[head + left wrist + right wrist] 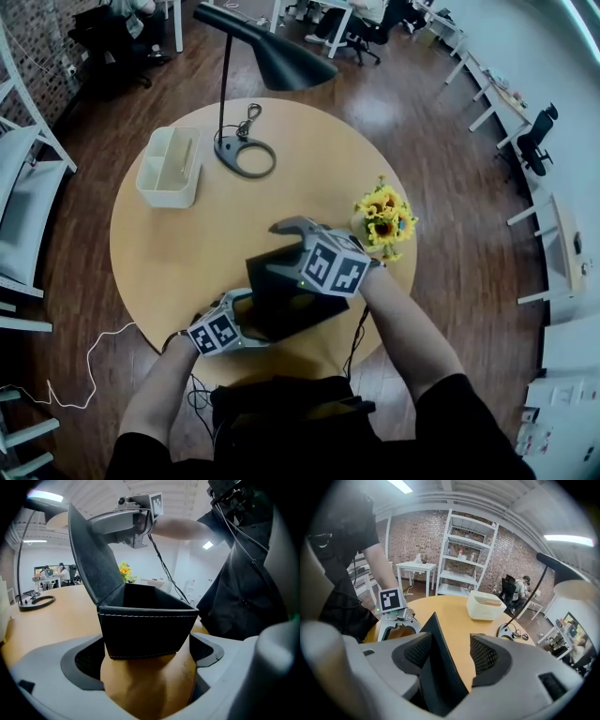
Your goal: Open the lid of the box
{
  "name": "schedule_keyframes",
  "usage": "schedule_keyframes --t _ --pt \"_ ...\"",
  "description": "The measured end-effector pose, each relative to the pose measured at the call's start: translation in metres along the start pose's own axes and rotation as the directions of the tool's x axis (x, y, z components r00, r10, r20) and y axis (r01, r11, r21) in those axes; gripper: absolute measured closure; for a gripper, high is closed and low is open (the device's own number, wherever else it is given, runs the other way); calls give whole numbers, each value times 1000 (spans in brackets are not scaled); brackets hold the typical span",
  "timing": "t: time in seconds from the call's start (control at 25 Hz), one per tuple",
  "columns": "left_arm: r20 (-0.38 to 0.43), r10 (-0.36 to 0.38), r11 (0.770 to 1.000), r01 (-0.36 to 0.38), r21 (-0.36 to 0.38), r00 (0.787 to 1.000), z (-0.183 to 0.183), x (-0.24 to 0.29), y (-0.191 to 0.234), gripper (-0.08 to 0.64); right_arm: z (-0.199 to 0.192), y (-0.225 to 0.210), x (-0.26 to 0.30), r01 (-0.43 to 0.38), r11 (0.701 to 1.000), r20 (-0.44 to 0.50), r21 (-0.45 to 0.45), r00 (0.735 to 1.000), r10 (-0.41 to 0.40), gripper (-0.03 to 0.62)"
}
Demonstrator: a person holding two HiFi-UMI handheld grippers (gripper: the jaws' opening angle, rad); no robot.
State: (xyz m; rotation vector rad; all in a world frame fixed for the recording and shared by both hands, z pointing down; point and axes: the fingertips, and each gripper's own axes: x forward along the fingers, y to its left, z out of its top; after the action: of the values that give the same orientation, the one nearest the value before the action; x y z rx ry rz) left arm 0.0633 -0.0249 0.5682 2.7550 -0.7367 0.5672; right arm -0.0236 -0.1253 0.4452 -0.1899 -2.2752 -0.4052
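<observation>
Right gripper [449, 651] jaws straddle the raised lid [440, 681]: one pad touches it, a gap shows at the other. Left gripper [147, 656] jaws clamp the black box [147, 627] by the counter's [51, 616] near edge. Sunflowers [384, 220] stand near; the white bin [170, 167] sits well apart.

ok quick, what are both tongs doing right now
left tongs: closed on the box, at its base.
right tongs: open, the lid between them, a gap on one side.
</observation>
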Motion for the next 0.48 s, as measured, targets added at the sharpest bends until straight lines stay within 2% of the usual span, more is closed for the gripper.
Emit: schedule_keyframes --t 0.08,0.24,0.32,0.48 --pt "-2 18 1000 -18 -9 1000 1 -2 2 8 0 -4 2 13 1000 -4 -12 1000 -13 328" --pt "15 56 997 -55 -51 998 2 -9 0 39 7 -15 -9 108 993 34 -42 994 -107 327" --pt "28 75 994 -73 -77 997 4 -13 0 43 8 -22 -21 139 990 59 -23 989 -138 327" --pt "18 84 992 -82 -91 996 1 -15 3 46 -10 -24 -46 174 982 87 68 980 -180 327"
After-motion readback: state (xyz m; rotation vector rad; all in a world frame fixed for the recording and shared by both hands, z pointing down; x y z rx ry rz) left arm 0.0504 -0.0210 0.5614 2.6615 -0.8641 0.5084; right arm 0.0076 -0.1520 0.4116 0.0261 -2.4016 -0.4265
